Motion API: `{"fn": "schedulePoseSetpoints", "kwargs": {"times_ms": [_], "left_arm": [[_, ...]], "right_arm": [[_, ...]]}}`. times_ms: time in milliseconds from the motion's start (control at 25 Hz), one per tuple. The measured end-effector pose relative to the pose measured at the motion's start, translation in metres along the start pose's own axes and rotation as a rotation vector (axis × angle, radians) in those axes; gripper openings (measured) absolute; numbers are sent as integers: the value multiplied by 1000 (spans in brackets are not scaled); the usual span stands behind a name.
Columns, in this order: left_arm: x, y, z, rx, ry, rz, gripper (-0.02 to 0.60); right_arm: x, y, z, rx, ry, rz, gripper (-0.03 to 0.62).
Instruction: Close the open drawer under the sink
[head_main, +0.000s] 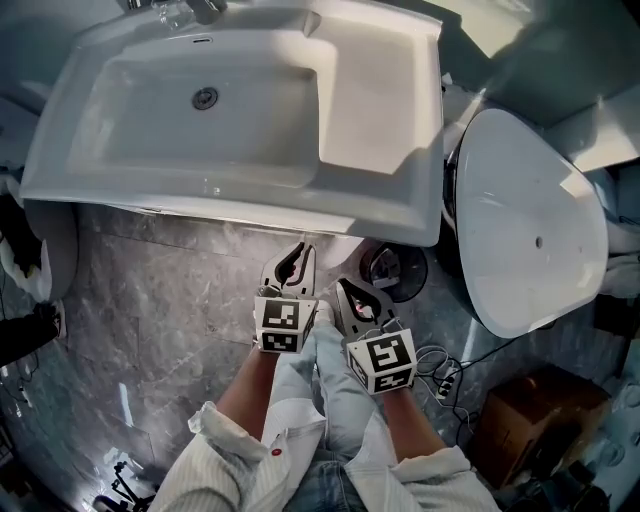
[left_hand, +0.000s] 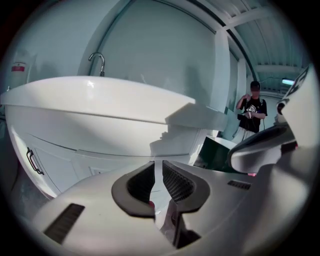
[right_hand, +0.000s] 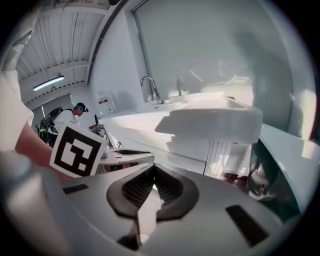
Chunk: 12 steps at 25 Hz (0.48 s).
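Head view: I look steeply down on the sink. Both grippers are held side by side just below its front edge, over the floor, and both point toward that edge. The left gripper reaches a little closer to the edge than the right gripper. The sink covers all that is under it, so the task's thing does not show here.

Left gripper view: the jaws stand only a little apart, with a thin slit between them and nothing in it. Straight ahead of them, under the front edge of the sink, is a white front that I take for the drawer. Its long axis runs along that edge, left to right across my jaws. I cannot tell from here how far it stands out.

Right gripper view: the jaws are together at the tips and hold nothing. The same white front is ahead and a little to the left, under the sink edge.

My judgement: the drawer lies straight forward of both grippers, and the left one is nearer to it. The push should go square against the front, near its middle, so that it does not slide in crooked.
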<state>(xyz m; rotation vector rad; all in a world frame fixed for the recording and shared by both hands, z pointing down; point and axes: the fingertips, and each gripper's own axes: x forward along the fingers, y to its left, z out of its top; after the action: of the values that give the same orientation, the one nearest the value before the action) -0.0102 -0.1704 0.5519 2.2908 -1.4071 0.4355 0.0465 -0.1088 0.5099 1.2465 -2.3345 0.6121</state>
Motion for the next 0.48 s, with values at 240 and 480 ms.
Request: {"fn": "schedulePoseSetpoints", "kwargs": {"times_ms": [240, 480], "left_arm": [[-40, -15, 27, -49, -3, -2, 49], [-78, -31, 76, -39, -55, 6, 49]], "right_arm": [[-21, 0, 34, -13, -31, 6, 11], [-48, 10, 83, -56, -81, 41, 11]]}}
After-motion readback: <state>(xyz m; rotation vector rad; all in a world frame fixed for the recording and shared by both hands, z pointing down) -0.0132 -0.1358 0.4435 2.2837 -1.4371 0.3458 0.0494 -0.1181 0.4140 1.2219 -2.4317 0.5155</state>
